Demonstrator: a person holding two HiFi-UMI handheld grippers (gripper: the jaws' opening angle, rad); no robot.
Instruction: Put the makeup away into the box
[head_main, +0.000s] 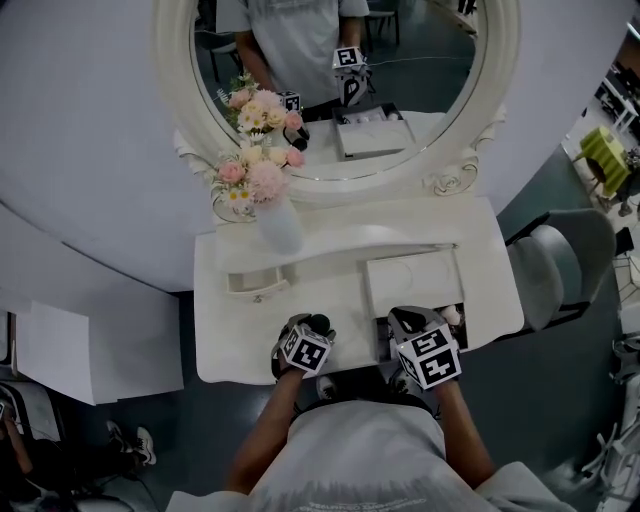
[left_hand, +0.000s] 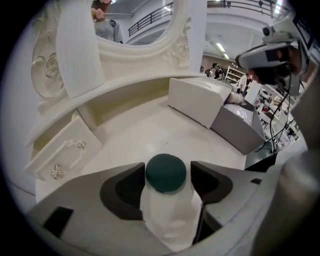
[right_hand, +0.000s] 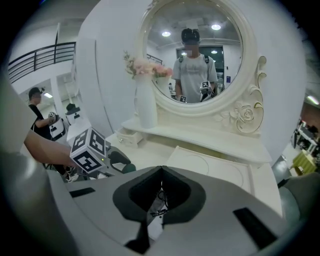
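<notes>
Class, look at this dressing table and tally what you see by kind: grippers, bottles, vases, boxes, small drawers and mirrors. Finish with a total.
Grippers: 2 (left gripper, right gripper)
Green-capped bottle: 1
Vase of flowers: 1
White box: 1
Small drawer: 1
Mirror: 1
Total: 7

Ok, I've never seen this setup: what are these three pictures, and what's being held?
There's no robot: a person holds a gripper in each hand. The head view looks down on a white dressing table with a mirror, a vase of flowers and a white box. The other two views ride on the grippers. The left gripper has its jaws apart around a white bottle with a dark green cap. The right gripper is shut, with nothing clearly held.
</notes>
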